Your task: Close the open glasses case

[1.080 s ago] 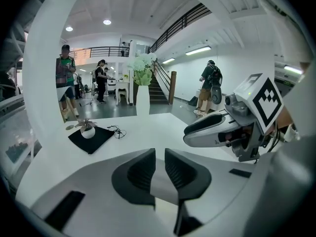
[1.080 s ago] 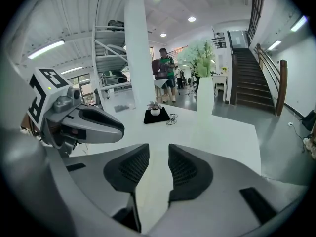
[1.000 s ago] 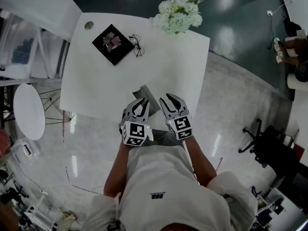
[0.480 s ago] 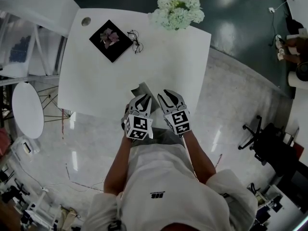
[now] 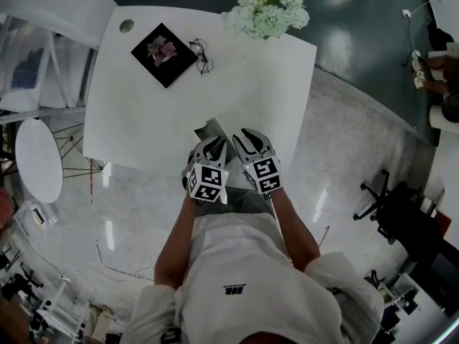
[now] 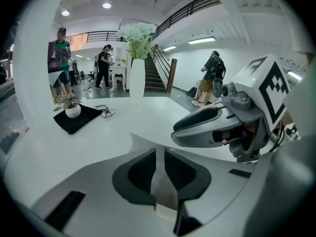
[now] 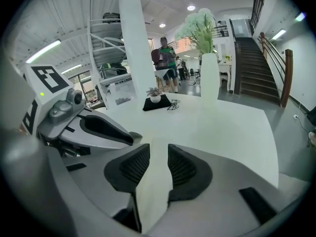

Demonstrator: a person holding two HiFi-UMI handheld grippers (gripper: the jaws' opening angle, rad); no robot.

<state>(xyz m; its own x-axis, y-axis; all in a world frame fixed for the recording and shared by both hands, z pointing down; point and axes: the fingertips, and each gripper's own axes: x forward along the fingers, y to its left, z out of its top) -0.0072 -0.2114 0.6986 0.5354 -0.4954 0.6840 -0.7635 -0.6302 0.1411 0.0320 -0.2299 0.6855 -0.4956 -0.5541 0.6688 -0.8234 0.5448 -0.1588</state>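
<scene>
The open glasses case (image 5: pixel 209 128) is grey and lies at the white table's near edge, its lid raised. In the left gripper view its pointed lid (image 6: pixel 139 141) rises just beyond the jaws. My left gripper (image 5: pixel 213 142) hovers right behind the case, its jaws (image 6: pixel 159 154) a narrow slit apart; I cannot tell whether anything sits between them. My right gripper (image 5: pixel 243 135) hangs beside it to the right, over bare table. Its jaws (image 7: pixel 159 152) stand a little apart with nothing between them. Each gripper shows in the other's view.
A black mat (image 5: pixel 162 54) with a small potted plant lies at the table's far left, a pair of glasses (image 5: pixel 201 56) beside it. A white vase of flowers (image 5: pixel 269 9) stands at the far edge. People stand in the hall behind.
Both grippers have sunk and moved forward toward the table's near edge, ending closer to the case. The case has not moved.
</scene>
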